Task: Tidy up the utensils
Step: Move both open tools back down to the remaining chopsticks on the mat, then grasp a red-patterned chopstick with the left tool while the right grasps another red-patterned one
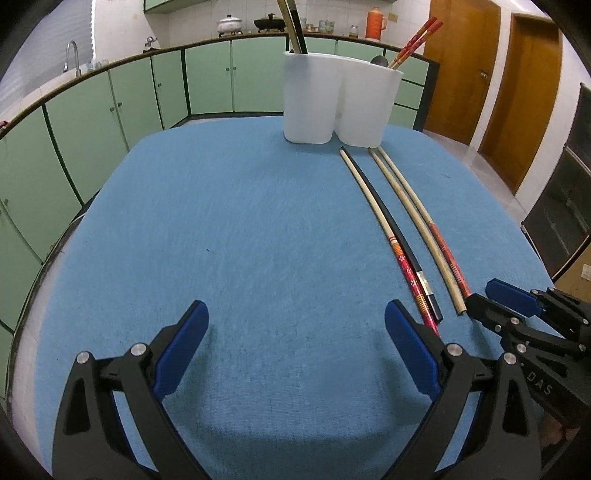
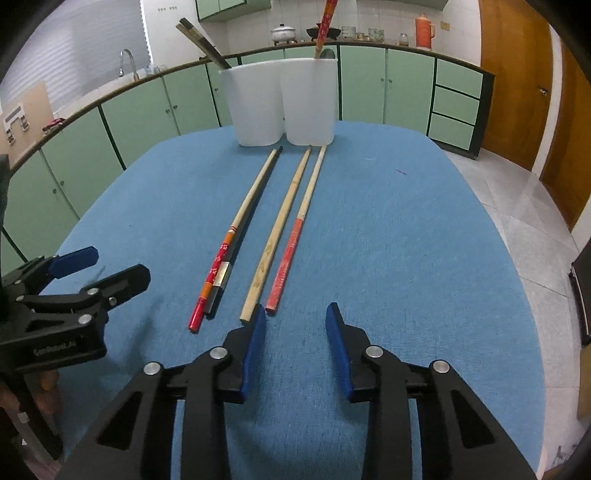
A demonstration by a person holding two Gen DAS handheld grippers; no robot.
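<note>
1. Right gripper (image 2: 295, 317): blue-padded jaws partly apart, nothing between them; they hang just short of the near ends of the loose chopsticks. The left pad (image 2: 255, 343) sits just beside the butt of the plain bamboo chopstick (image 2: 275, 229); whether they touch cannot be told.
2. Left gripper (image 1: 295, 325): jaws wide apart and empty, over bare blue tablecloth (image 1: 221, 229) near the table's near edge, left of the chopsticks.
3. Loose chopsticks, four, lying lengthwise from the near edge toward the holder:
 - red-flowered chopstick (image 2: 231, 254), with a black chopstick (image 2: 221, 284) tucked along its right side, touching;
 - plain bamboo chopstick, a little apart to the right;
 - red-handled chopstick (image 2: 291, 251), just beside it, the two nearly parallel.
4. White holder (image 2: 280, 103): two joined cups, upright at the far edge of the table. Left cup holds dark chopsticks (image 2: 201, 37); right cup holds red chopsticks (image 2: 325, 22).
5. Background: green cabinets (image 2: 147, 110) behind the table.
</note>
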